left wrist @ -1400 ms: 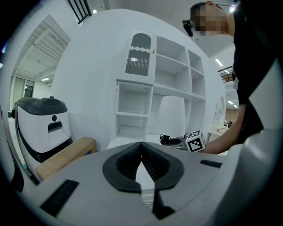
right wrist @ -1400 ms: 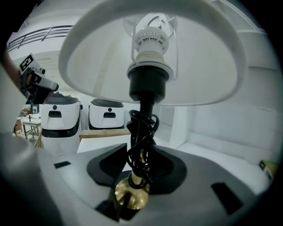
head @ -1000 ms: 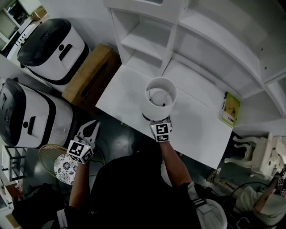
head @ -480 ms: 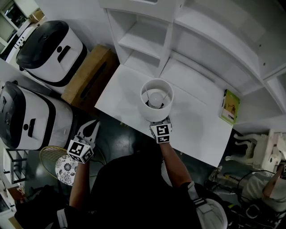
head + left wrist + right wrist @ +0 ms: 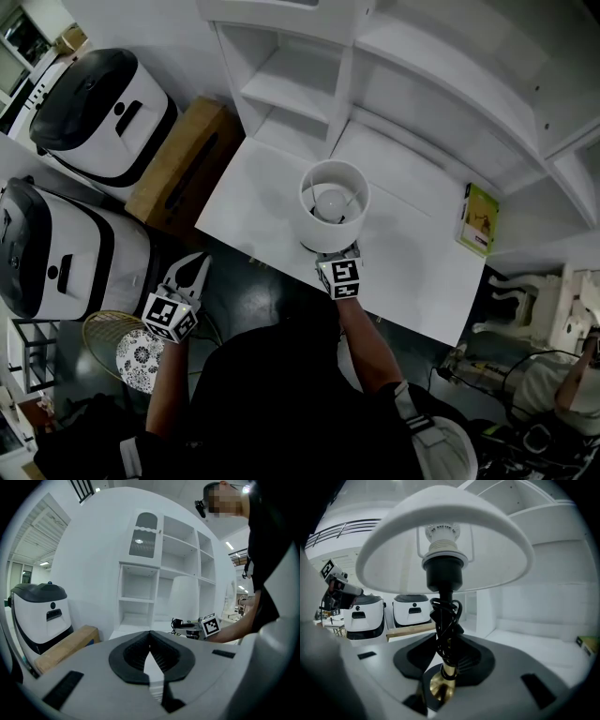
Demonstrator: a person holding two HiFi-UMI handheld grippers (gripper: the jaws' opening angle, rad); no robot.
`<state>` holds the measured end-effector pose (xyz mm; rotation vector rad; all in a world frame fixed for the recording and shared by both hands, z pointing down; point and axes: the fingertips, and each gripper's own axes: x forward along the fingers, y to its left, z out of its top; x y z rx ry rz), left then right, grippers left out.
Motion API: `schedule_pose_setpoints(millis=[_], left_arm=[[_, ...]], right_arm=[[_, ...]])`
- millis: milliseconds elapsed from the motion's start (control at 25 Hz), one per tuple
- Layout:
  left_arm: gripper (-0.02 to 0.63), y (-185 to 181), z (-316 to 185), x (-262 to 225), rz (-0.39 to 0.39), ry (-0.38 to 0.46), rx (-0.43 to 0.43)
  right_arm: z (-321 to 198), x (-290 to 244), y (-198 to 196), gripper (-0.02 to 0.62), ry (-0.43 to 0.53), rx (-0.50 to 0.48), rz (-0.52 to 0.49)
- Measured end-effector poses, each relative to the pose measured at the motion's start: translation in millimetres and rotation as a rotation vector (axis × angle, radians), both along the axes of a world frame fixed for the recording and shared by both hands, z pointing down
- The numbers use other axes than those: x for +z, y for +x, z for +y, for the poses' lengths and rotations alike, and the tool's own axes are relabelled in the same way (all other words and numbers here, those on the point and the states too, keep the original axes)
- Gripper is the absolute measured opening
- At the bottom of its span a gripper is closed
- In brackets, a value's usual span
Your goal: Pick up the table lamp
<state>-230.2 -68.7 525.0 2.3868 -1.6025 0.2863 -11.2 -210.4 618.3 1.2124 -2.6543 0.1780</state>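
Outstretched right gripper (image 5: pixel 337 255) clasps the table lamp (image 5: pixel 334 202).

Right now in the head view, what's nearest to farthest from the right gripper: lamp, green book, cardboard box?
1. Table lamp, in the right gripper.
2. Green book, on the desk's right.
3. Cardboard box, left of the desk.

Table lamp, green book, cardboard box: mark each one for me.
table lamp (image 5: pixel 328 236), head view, outer side of the white shade.
green book (image 5: pixel 478 218), head view, middle of its cover.
cardboard box (image 5: pixel 173 155), head view, its top face.
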Motion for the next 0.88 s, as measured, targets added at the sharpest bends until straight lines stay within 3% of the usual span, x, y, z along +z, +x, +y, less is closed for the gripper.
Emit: schedule_pose_setpoints(millis=[880], left_arm=[[0.011,20.1,-20.7,-4.1,0.048,0.053,0.050]], right_arm=[[-4.3,-73.3,20.6,0.123,0.052,0.014,-0.077]])
